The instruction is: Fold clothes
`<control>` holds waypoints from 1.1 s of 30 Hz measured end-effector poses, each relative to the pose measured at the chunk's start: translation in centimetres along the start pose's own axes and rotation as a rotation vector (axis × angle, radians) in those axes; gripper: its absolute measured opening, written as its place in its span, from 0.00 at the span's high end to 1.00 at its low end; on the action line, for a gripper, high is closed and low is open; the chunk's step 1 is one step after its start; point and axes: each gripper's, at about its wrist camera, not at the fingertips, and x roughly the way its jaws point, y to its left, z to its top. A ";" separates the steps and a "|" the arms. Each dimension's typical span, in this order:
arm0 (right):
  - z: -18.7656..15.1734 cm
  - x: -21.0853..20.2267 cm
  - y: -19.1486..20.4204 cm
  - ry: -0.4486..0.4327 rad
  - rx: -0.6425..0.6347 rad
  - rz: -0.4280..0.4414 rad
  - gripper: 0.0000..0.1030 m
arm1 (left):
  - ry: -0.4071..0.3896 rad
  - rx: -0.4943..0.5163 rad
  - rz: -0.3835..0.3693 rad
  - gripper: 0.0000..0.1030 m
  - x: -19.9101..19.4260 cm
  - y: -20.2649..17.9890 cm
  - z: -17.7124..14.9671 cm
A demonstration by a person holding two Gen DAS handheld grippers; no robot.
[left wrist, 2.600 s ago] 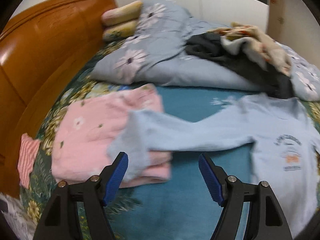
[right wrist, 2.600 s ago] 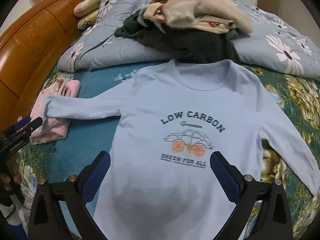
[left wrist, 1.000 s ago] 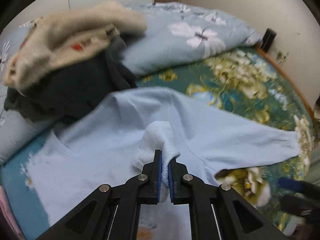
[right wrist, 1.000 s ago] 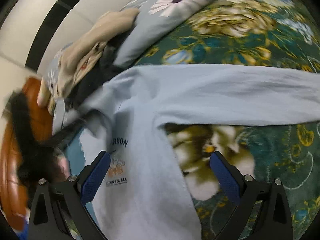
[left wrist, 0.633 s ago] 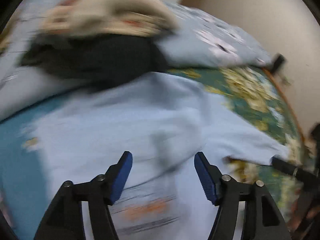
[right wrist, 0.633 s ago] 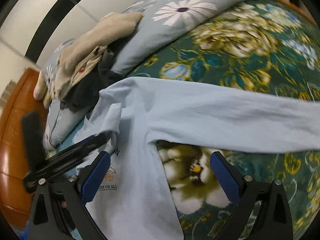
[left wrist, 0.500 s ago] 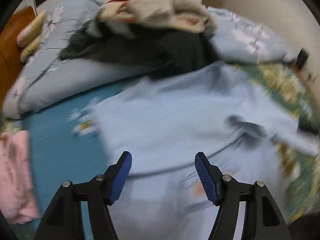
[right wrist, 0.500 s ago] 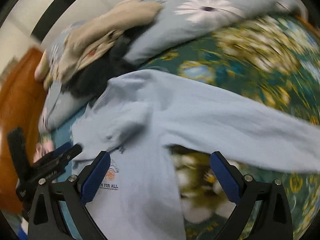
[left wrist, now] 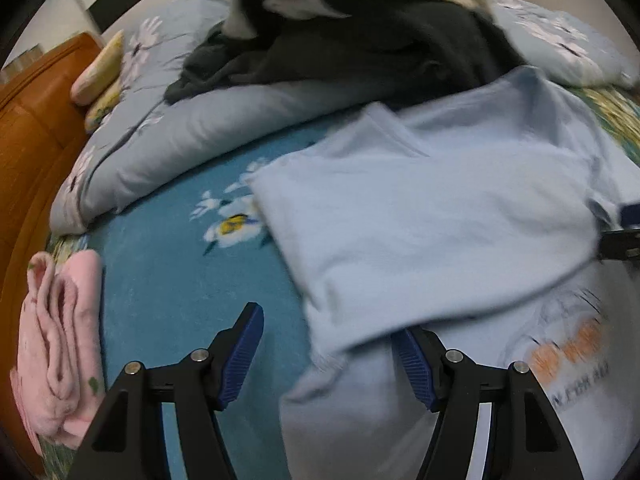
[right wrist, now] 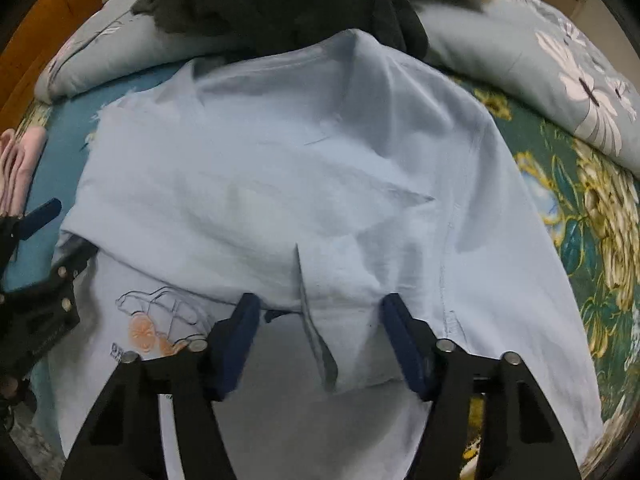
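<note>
Soft pale-blue shirt [right wrist: 280, 184], sleeves folded across; both grippers gape.

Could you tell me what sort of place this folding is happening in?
Most likely a bedroom: a floral bedspread, a bunched flowered duvet and a wooden headboard.

Left gripper [left wrist: 326, 350] jaws spread wide; right gripper [right wrist: 318, 334] jaws spread wide.

Bed with floral bedding and a wooden headboard

A teal flower-printed bedsheet [left wrist: 168, 280] covers the bed; a grey-blue daisy-patterned quilt [left wrist: 168, 132] lies bunched beside the orange-brown wooden headboard [left wrist: 36, 120], with pale floral pillows [left wrist: 98, 68] against it.
</note>
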 end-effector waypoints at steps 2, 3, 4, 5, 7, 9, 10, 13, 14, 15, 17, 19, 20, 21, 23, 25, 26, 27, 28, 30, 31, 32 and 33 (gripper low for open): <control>-0.2 -0.7 -1.1 -0.013 0.030 -0.001 0.68 | 0.001 -0.036 0.032 0.33 0.5 0.7 0.2; -0.3 -1.1 -1.6 -0.019 0.046 -0.001 0.76 | 0.000 -0.058 0.028 0.31 0.5 1.2 0.2; -0.5 -1.5 -2.2 -0.026 0.061 -0.001 0.93 | -0.001 -0.081 0.022 0.31 0.5 1.7 0.2; -0.6 -1.9 -2.7 -0.032 0.076 -0.001 0.96 | -0.001 -0.103 0.017 0.31 0.5 2.3 0.2; -0.8 -2.8 -4.0 -0.052 0.118 0.026 0.97 | -0.009 -0.141 0.003 0.31 0.4 3.2 0.1; -0.8 -4.2 -5.2 -0.086 0.169 0.108 0.99 | -0.017 -0.171 -0.019 0.31 0.0 3.7 0.1; -0.7 -4.9 -5.5 -0.104 0.183 0.147 0.99 | -0.020 -0.185 -0.030 0.31 -0.2 4.0 0.1; -0.5 -7.2 -6.6 -0.157 0.223 0.263 0.99 | -0.018 -0.213 -0.048 0.31 -0.3 4.4 0.1; -0.5 -7.1 -6.0 -0.152 0.190 0.252 0.97 | -0.014 -0.219 -0.052 0.31 -0.2 4.4 0.0; -0.5 -6.6 -4.9 -0.137 0.136 0.218 0.94 | -0.011 -0.225 -0.056 0.31 -0.2 4.5 0.0; -0.7 -5.7 -2.8 -0.109 0.045 0.159 0.50 | -0.004 -0.237 -0.063 0.31 -0.1 4.6 -0.1; -1.2 -4.3 -1.4 -0.080 -0.002 0.160 0.42 | 0.003 -0.249 -0.070 0.31 0.0 4.7 -0.2; -1.4 -3.6 -0.8 -0.064 -0.022 0.142 0.42 | 0.006 -0.255 -0.074 0.31 0.1 4.8 -0.2; -1.5 -3.0 -0.3 -0.048 -0.042 0.114 0.42 | 0.008 -0.272 -0.086 0.31 0.1 5.1 -0.2; -1.7 -1.9 0.5 -0.019 -0.079 0.064 0.42 | 0.015 -0.299 -0.106 0.31 0.3 5.5 -0.3; -2.1 -1.1 1.1 0.009 -0.111 -0.004 0.58 | 0.019 -0.321 -0.124 0.31 0.4 5.9 -0.4; -2.3 -0.6 1.2 0.024 -0.120 -0.033 0.77 | 0.018 -0.332 -0.133 0.31 0.4 6.0 -0.5; -2.4 -0.4 1.0 0.036 -0.116 -0.045 0.83 | 0.020 -0.339 -0.139 0.31 0.5 6.1 -0.6; -2.6 -0.2 0.7 0.046 -0.107 -0.052 0.89 | 0.023 -0.347 -0.146 0.31 0.7 6.3 -0.6; -2.5 -0.8 0.0 0.046 -0.071 -0.017 0.93 | 0.024 -0.378 -0.170 0.31 0.9 6.8 -0.9; -2.3 -1.8 -0.7 0.029 -0.034 0.046 0.93 | 0.022 -0.399 -0.186 0.31 1.0 7.0 -1.0; -2.0 -3.2 -1.5 -0.008 0.011 0.136 0.93 | 0.021 -0.425 -0.206 0.31 1.1 7.4 -1.2; -1.7 -4.8 -2.3 -0.051 0.054 0.229 0.93 | 0.019 -0.452 -0.227 0.31 1.2 7.9 -1.3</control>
